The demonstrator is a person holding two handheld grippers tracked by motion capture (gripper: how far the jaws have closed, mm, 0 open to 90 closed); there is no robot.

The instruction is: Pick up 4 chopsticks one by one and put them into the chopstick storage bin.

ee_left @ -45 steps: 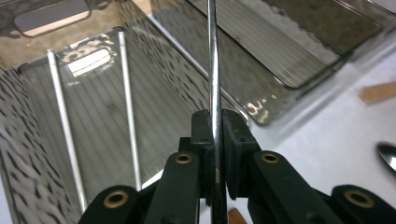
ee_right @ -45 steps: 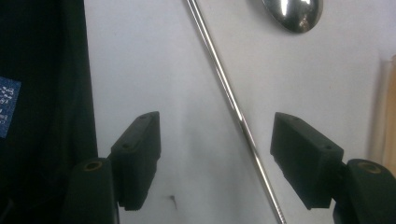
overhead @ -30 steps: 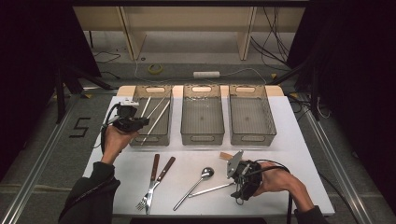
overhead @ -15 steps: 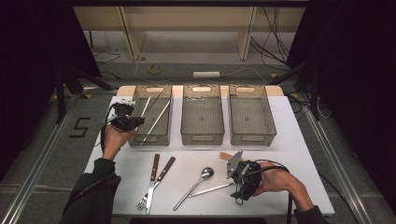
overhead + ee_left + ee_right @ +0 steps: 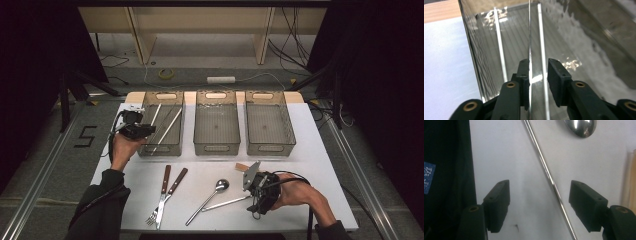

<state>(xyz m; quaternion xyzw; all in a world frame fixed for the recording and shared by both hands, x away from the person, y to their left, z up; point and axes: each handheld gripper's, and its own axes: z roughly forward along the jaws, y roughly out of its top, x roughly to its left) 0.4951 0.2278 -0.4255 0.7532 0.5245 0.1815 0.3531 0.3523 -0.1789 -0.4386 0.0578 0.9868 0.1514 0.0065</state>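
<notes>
Several thin metal rods (image 5: 167,131) lie lengthways in the left clear bin (image 5: 162,148). My left gripper (image 5: 146,131) hovers over that bin's front left part. Looking along it, the left gripper (image 5: 538,62) is open, one thin rod (image 5: 530,37) running close against its left jaw and two other rods (image 5: 500,50) lower in the bin. My right gripper (image 5: 252,198) rests low at the table's front right. It is open (image 5: 537,184) and straddles a metal rod (image 5: 544,167) lying on the white table (image 5: 300,165). A spoon (image 5: 207,201) lies just beyond, with its bowl (image 5: 581,127) at the far end.
The middle bin (image 5: 216,145) and right bin (image 5: 270,145) stand beside the left one at the back. A wooden-handled fork (image 5: 159,210) and knife (image 5: 175,184) lie front left. A small wooden piece (image 5: 242,166) sits behind my right gripper. The table's front edge is near.
My left gripper has shifted only slightly over the left bin. The right gripper stays in place over the rod on the table.
</notes>
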